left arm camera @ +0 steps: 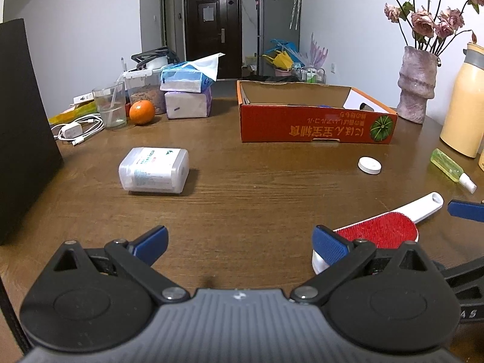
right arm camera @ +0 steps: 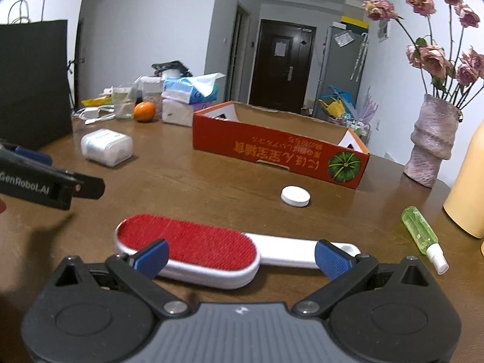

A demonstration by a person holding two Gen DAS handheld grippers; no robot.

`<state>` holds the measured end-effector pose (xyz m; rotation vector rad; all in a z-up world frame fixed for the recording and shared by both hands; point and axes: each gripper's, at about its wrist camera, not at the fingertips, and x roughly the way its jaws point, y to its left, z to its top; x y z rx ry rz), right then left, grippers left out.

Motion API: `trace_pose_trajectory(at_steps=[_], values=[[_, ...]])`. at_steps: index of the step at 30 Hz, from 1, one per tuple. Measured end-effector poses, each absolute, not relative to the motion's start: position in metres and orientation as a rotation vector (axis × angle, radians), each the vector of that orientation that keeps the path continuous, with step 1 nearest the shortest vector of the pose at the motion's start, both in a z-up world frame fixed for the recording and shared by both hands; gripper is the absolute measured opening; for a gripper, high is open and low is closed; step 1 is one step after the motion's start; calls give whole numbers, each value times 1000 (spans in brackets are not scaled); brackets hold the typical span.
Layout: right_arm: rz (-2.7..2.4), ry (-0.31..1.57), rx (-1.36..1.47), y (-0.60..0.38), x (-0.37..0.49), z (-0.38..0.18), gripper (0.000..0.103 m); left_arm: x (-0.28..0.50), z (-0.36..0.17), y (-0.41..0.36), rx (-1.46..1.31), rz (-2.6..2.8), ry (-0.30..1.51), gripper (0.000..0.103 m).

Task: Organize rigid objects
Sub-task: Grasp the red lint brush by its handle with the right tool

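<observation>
A red-and-white lint brush (right arm camera: 193,246) lies flat on the brown table, straight before my right gripper (right arm camera: 240,255), which is open with its fingers on either side of the brush. The brush also shows in the left wrist view (left arm camera: 384,227), beside my open, empty left gripper (left arm camera: 239,242). A white plastic box (left arm camera: 154,170) lies on its side ahead of the left gripper. A white round cap (left arm camera: 369,165) and a green spray bottle (left arm camera: 452,169) lie to the right. An open orange cardboard box (left arm camera: 314,124) stands behind them.
A black bag (left arm camera: 24,127) stands at the left edge. At the back left are tissue packs (left arm camera: 187,90), an orange (left arm camera: 142,112), a glass (left arm camera: 110,104) and a white charger cable (left arm camera: 78,128). A vase of dried roses (left arm camera: 416,84) and a yellow jug (left arm camera: 464,99) stand at the right.
</observation>
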<state>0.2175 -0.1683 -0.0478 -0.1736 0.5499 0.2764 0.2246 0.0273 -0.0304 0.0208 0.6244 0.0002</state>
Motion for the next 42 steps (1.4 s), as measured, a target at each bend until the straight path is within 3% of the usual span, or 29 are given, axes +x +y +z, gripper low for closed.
trace_pose_trajectory(at_steps=[24, 34, 42], values=[[294, 569, -335, -110, 246, -52, 103, 228, -33, 59, -50, 11, 635, 103], [278, 686, -323, -114, 282, -59, 103, 233, -35, 63, -64, 16, 644, 103], [326, 880, -99, -146, 313, -65, 103, 235, -36, 61, -62, 16, 650, 103]])
